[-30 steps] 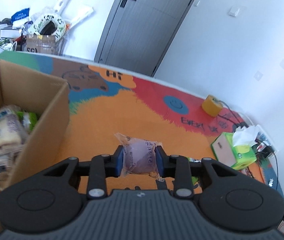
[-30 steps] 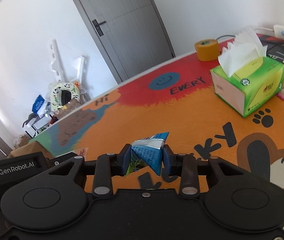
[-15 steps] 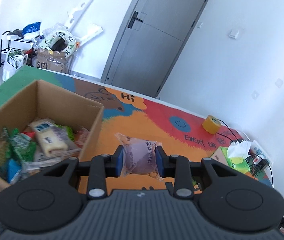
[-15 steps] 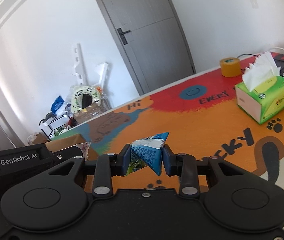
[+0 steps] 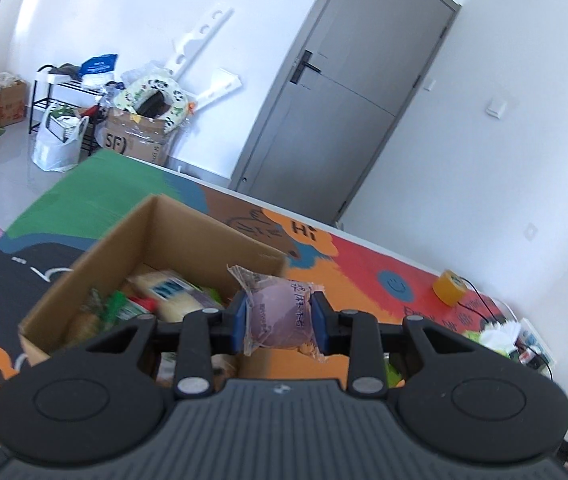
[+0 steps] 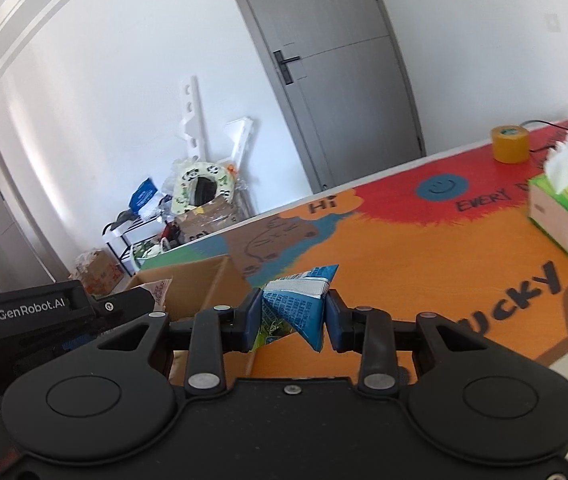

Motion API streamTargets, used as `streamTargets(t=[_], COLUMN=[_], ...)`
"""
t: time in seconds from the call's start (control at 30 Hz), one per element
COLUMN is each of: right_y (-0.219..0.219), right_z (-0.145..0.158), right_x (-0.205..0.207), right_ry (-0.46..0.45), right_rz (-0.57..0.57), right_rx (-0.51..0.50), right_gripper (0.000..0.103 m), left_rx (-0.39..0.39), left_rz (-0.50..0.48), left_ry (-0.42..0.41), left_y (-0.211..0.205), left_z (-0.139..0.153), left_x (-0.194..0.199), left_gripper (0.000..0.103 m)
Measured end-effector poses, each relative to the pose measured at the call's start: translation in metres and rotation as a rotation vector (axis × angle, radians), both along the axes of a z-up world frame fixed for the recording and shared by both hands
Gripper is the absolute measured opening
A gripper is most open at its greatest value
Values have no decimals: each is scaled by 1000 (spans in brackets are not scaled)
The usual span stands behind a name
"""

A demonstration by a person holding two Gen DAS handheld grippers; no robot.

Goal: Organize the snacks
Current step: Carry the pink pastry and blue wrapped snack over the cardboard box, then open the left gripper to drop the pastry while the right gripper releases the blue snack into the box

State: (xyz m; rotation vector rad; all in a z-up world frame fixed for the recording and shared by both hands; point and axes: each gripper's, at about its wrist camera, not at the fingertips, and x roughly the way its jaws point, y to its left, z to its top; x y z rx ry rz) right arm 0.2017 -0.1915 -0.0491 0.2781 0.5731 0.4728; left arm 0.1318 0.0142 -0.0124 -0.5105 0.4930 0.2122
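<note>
Between the blue pads of the left gripper (image 5: 279, 322), a purple bun in a clear printed wrapper (image 5: 278, 312) is pinched from both sides, clear of the table. The bun hangs at the near right corner of the open cardboard box (image 5: 156, 240), partly over the box rim. Inside the box lie several wrapped snacks, among them a pale roll with a blue label (image 5: 172, 294) and green packets (image 5: 118, 308); the rest of the contents is too blurred to name.

The right gripper (image 6: 293, 318) has its pads pressed onto a blue triangular snack packet (image 6: 300, 308) with a green patch at its lower left; the packet is held in the air, its upper point tilted away from the box. In the right wrist view the box (image 6: 188, 284) stands left of this packet, and the black body of the left gripper, marked GenRobot.AI (image 6: 32, 312), sits beside the box on its near left side.

The box stands on a table with a colourful printed cover (image 6: 404, 256). Well apart from the box, toward the far right end of the table, stand a green tissue box (image 6: 564, 216) and a roll of yellow tape (image 6: 510, 144). Beyond the box, off the table, a grey door (image 5: 344, 120) is set in the white wall, with cartons and bags (image 5: 132, 120) stacked on the floor to its left.
</note>
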Motion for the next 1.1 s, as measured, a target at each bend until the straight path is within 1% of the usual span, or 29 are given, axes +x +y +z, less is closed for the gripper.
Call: streamTargets(t=[0.3, 0.43, 0.67, 0.73, 0.8, 0.9, 0.93, 1.03, 1.1], right_y=[33, 49, 76, 84, 92, 103, 107, 116, 121], right_z=[6, 6, 5, 5, 6, 5, 5, 5, 5], right_x=[7, 14, 24, 27, 29, 32, 33, 34, 36], right_ry=[-6, -5, 6, 7, 8, 19, 22, 25, 27], right_rz=[34, 45, 57, 62, 65, 79, 83, 94, 100], right_rx=[-4, -17, -37, -47, -54, -48, -51, -66, -73], right_gripper=[34, 34, 34, 34, 34, 34, 34, 34, 34], left_rx=[-13, -26, -51, -57, -44, -36, -42, -99, -76], left_rz=[47, 69, 65, 78, 86, 91, 90, 85, 99], left_ry=[-8, -2, 28, 35, 33, 39, 41, 41, 28], left_y=[42, 60, 83, 89, 93, 99, 102, 112, 113], left_z=[-2, -7, -17, -21, -25, -28, -29, -28, -24], left_x=[6, 15, 33, 36, 37, 40, 39, 35, 29], left_gripper=[32, 32, 32, 33, 32, 37, 40, 46, 49])
